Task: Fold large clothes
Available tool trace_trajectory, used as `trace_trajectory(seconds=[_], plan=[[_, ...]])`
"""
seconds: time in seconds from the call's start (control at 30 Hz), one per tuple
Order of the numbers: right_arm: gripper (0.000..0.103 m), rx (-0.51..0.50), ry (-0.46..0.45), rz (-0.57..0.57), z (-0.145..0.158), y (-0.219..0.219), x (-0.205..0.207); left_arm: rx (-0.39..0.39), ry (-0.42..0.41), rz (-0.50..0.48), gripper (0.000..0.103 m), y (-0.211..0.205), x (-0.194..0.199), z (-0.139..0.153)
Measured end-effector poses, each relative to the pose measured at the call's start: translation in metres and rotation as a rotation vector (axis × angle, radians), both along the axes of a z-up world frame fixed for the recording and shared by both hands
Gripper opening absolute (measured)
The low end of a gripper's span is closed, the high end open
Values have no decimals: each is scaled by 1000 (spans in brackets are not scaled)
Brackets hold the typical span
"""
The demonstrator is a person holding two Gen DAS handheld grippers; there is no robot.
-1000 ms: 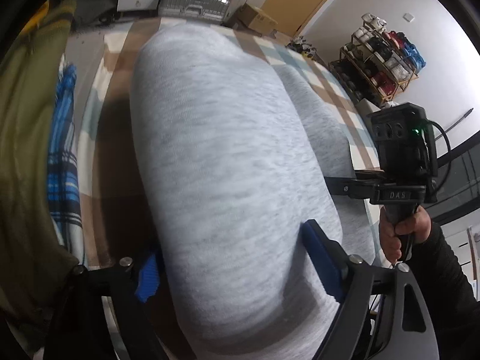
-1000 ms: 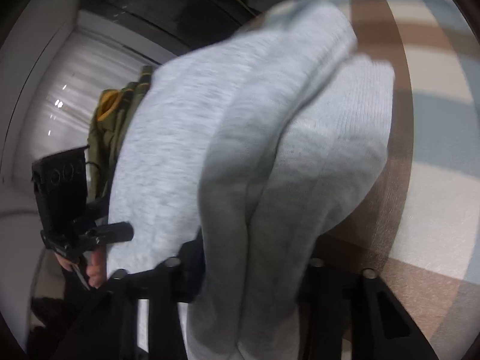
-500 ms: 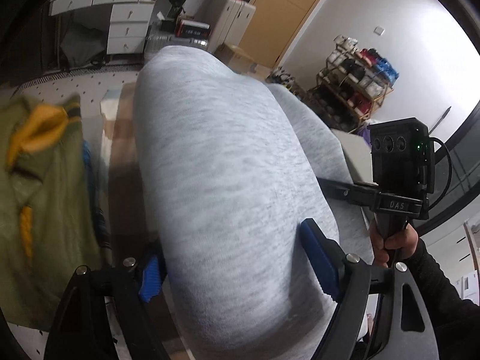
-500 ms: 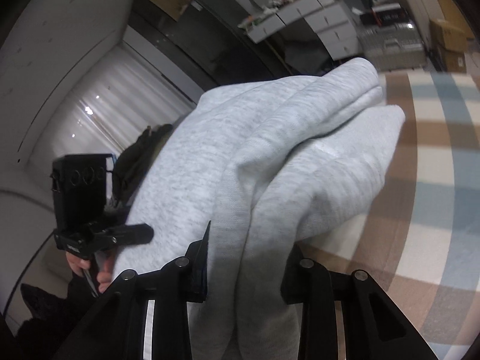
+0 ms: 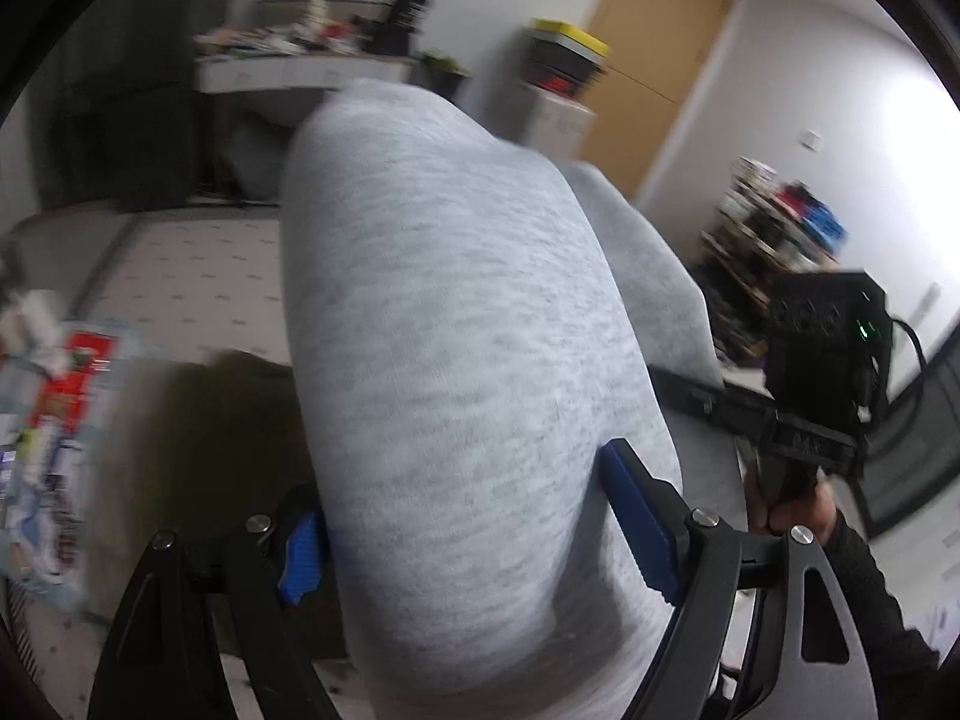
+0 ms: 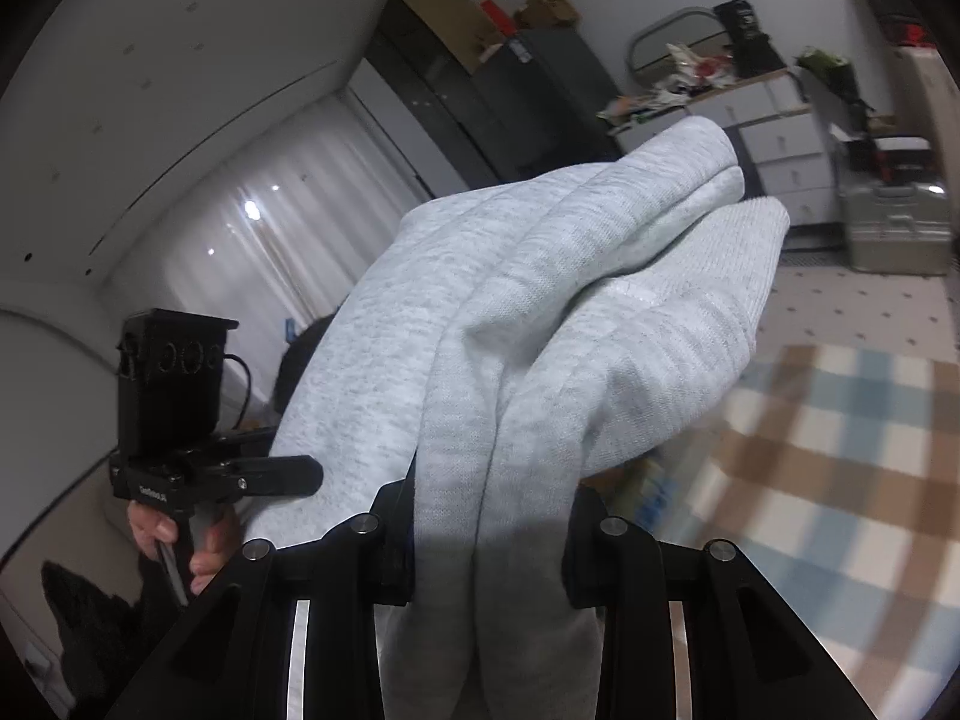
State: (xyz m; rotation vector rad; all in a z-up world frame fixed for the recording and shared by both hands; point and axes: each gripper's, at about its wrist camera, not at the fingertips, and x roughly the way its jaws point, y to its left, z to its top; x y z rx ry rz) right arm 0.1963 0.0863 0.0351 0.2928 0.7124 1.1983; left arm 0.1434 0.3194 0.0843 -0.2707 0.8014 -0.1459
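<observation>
Left gripper [image 5: 474, 531] clamps folded grey garment [image 5: 456, 360]; right gripper [image 6: 489, 534] clamps its layered edge. Checked blanket [image 6: 840, 450] at 4 o'clock, right view.

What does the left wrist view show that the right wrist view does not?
Only the left wrist view shows the wooden door and the shoe rack. Only the right wrist view shows the white curtains and the plaid mat. Both show the folded grey garment clamped by the left hand-held gripper and the right hand-held gripper.
</observation>
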Motion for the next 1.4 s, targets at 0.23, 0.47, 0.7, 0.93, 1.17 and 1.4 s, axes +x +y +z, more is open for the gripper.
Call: trace_trajectory(seconds=[0.23, 0.47, 0.7, 0.93, 1.17, 1.4], plan=[[38, -163, 258, 52, -91, 136, 48, -20, 314, 214, 82, 122, 51, -124], [46, -159, 257, 108, -136, 126, 44, -123, 220, 199, 93, 140, 44, -158], [54, -194, -90, -28, -81, 68, 11, 27, 233, 233, 93, 143, 52, -148], [29, -500, -386, 55, -89, 171, -23, 15, 225, 299, 93, 150, 41, -146], [31, -398, -131, 34, -121, 149, 7, 38, 195, 391, 93, 129, 31, -126], [70, -205, -217, -6, -96, 76, -44, 308, -66, 533, 93, 75, -43, -68]])
